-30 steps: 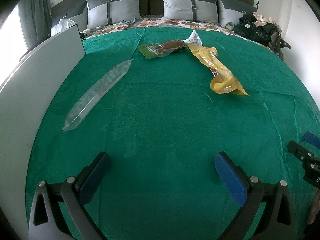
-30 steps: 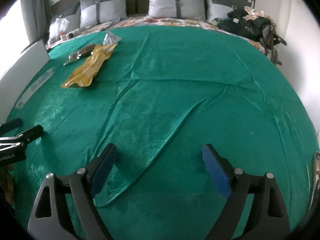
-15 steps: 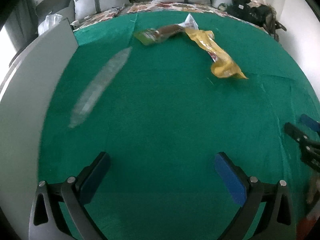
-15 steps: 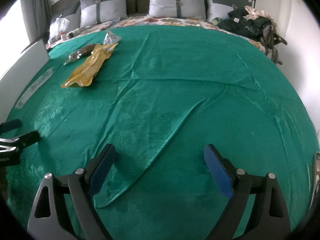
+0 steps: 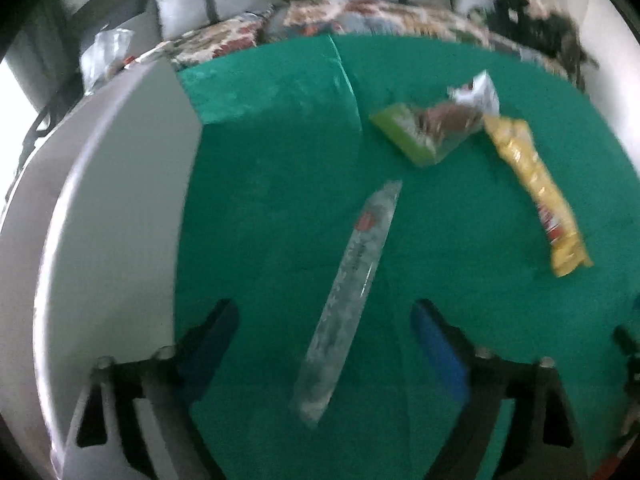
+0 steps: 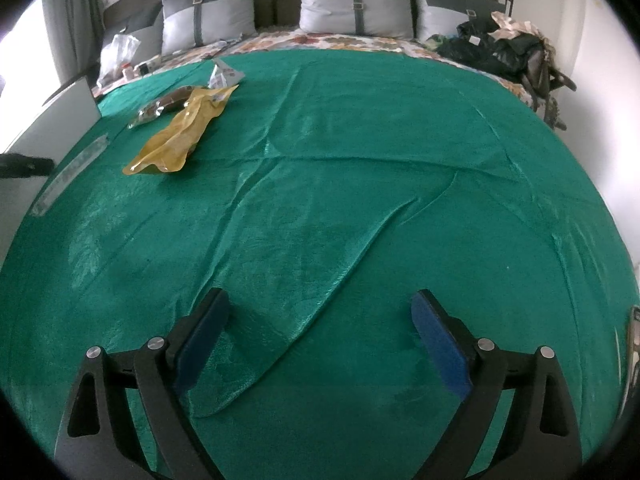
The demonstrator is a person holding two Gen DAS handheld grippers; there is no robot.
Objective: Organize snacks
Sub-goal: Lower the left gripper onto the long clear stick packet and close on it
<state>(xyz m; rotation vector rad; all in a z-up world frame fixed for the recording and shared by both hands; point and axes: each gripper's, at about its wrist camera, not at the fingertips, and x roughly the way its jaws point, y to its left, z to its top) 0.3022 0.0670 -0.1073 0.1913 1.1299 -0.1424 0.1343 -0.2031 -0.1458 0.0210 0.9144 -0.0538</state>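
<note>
A long clear snack packet (image 5: 352, 280) lies on the green bedspread, its near end between my left gripper's (image 5: 324, 316) open blue fingers. It also shows at the far left in the right wrist view (image 6: 72, 170). Beyond it lie a green-and-brown packet (image 5: 424, 128), a white packet (image 5: 478, 94) and a long yellow packet (image 5: 532, 188). The yellow packet (image 6: 184, 136) also shows in the right wrist view. My right gripper (image 6: 320, 308) is open and empty over bare bedspread.
A white board (image 5: 108, 216) stands along the bed's left edge, close to my left gripper. Grey pillows (image 6: 356, 4) line the headboard. Dark clothes and a bag (image 6: 508, 52) are piled at the far right corner. The bedspread has raised folds (image 6: 360, 248).
My left gripper has moved forward and to the left, so the clear packet now lies between its fingers. The right gripper has barely moved.
</note>
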